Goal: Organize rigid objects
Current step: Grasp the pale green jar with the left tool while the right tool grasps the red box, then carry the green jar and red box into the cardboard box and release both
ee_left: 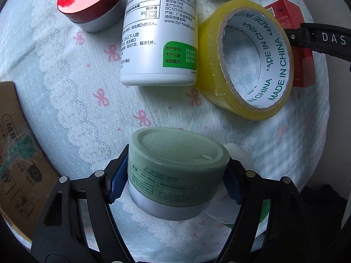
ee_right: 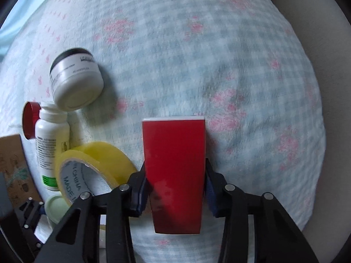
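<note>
Gripping a pale green jar [ee_left: 177,173], our left gripper [ee_left: 175,175] had its blue pads against the jar's two sides, with the jar lying tilted on the bedspread [ee_left: 72,100] between the jaws. Our right gripper [ee_right: 174,188] was clamped on a red box [ee_right: 174,171], its pads pressed to the box's long sides, pointing down at the checked part of the cloth.

Just beyond the green jar lay a white supplement bottle [ee_left: 160,35] on its side, and touching it on the right a roll of yellow tape [ee_left: 248,59] tipped up on its edge. A red-lidded jar [ee_left: 92,4] sat to the bottle's left, close beside it. Behind the tape we saw the red box again, with the right gripper's black finger across it. A cardboard box [ee_left: 17,144] stood at the left edge of the bedspread.

From the right wrist we also saw a white jar with a dark lid [ee_right: 75,79] lying tilted near the bottle's cap.
</note>
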A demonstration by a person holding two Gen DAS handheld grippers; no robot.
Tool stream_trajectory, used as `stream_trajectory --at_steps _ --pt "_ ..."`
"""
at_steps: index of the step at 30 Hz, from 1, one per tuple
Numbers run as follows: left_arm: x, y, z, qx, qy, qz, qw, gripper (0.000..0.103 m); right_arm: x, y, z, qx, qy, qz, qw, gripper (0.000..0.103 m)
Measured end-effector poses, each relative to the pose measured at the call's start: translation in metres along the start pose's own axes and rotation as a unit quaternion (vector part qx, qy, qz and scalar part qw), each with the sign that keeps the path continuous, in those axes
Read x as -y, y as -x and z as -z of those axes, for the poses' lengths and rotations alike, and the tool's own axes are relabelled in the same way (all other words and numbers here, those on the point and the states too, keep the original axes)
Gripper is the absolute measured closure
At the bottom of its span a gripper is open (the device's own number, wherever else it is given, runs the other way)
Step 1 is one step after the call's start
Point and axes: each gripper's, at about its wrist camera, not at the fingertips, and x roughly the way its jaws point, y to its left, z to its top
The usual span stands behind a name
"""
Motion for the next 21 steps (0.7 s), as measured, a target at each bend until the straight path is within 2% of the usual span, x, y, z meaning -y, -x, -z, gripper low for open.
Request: stream_trajectory --at_steps 7,15,21 --pt "-0.002 0.023 0.008 0.018 -0.002 -0.011 0.9998 0.033 -0.006 -0.004 0.001 0.009 -0.002 -0.001 1.0 0.064" --pt "0.006 0.089 0.026 0.079 0.006 -0.011 0.9968 0.033 0.013 0.057 0.025 0.04 -0.013 -0.011 0.999 0.065" --pt "0.008 0.156 0.055 0.14 0.014 -0.008 0.99 0.033 0.021 0.12 0.056 0.084 -0.002 -0.016 0.996 0.065"
